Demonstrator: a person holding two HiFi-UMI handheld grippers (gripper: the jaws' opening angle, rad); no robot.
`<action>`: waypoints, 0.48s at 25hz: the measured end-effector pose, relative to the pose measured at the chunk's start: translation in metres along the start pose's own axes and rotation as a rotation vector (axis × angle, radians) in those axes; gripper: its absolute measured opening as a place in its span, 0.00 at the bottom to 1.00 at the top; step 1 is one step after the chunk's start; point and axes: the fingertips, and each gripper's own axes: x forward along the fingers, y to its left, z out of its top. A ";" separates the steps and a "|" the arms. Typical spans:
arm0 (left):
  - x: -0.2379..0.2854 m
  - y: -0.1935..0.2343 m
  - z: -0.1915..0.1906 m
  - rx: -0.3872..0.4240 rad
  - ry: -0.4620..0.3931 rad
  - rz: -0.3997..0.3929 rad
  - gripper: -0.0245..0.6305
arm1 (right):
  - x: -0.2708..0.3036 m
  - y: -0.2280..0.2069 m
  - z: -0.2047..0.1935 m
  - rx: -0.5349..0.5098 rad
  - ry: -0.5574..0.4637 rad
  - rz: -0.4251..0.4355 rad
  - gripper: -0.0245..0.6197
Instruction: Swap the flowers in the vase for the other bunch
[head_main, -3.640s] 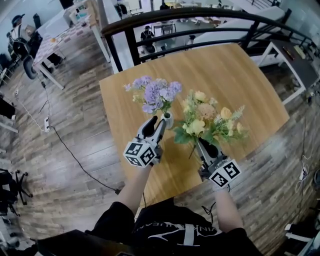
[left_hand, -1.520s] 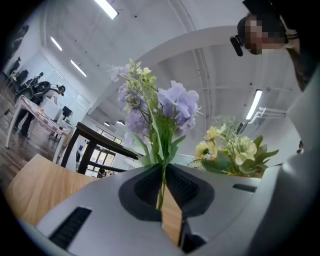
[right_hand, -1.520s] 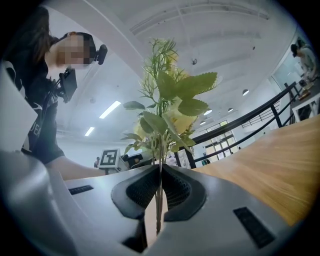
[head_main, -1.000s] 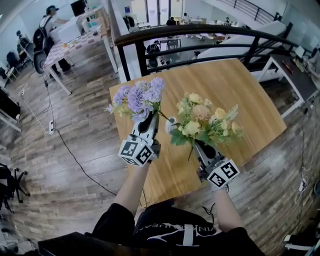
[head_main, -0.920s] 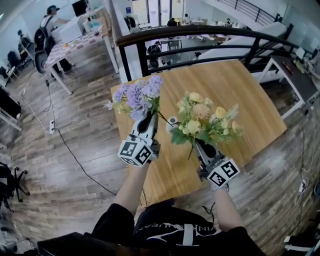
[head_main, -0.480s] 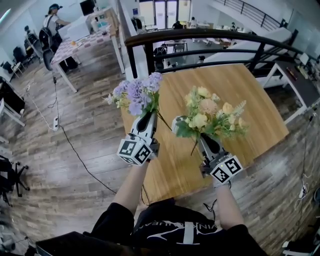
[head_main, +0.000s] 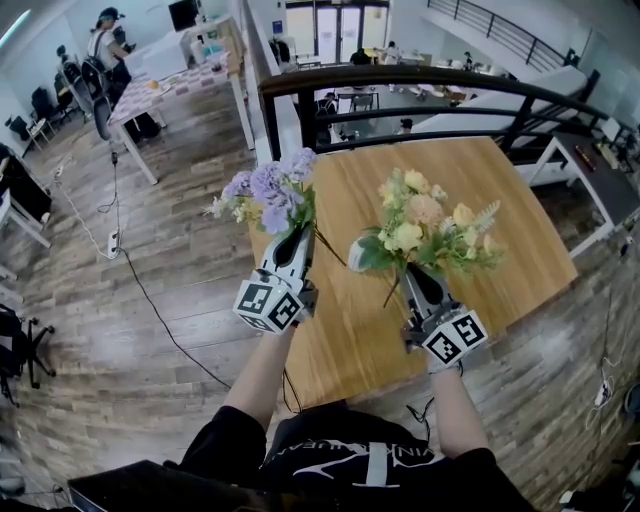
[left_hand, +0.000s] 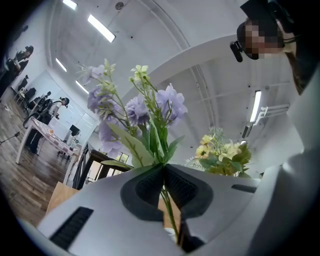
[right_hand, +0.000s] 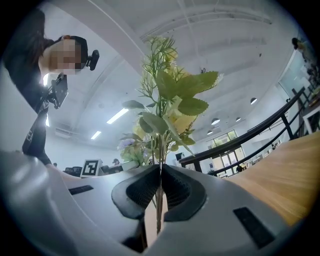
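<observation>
The purple bunch is up in the air over the table's left edge, its stems pinched in my left gripper, which is shut on them. My right gripper is shut on the stems of the yellow bunch, held upright above the wooden table. Between the two bunches the small white vase stands on the table, partly hidden by leaves. Each bunch also shows in the other gripper view: the yellow bunch, the purple bunch.
A black railing runs behind the table's far edge, with a lower floor beyond it. Wood flooring and a cable lie to the left. Desks, chairs and people are far off at the upper left.
The purple bunch, which stood in the vase at first, is out of it and has moved left and up in my left gripper. The yellow bunch has stayed in my right gripper.
</observation>
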 end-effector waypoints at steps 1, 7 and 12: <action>0.000 0.001 0.001 0.000 -0.002 0.001 0.06 | 0.003 -0.001 0.002 0.000 -0.002 0.002 0.10; -0.003 0.011 0.002 0.023 0.001 -0.013 0.06 | 0.025 -0.003 0.006 -0.002 -0.018 0.012 0.10; -0.008 0.024 -0.008 0.015 0.014 0.000 0.06 | 0.043 -0.009 0.005 -0.013 -0.030 0.014 0.10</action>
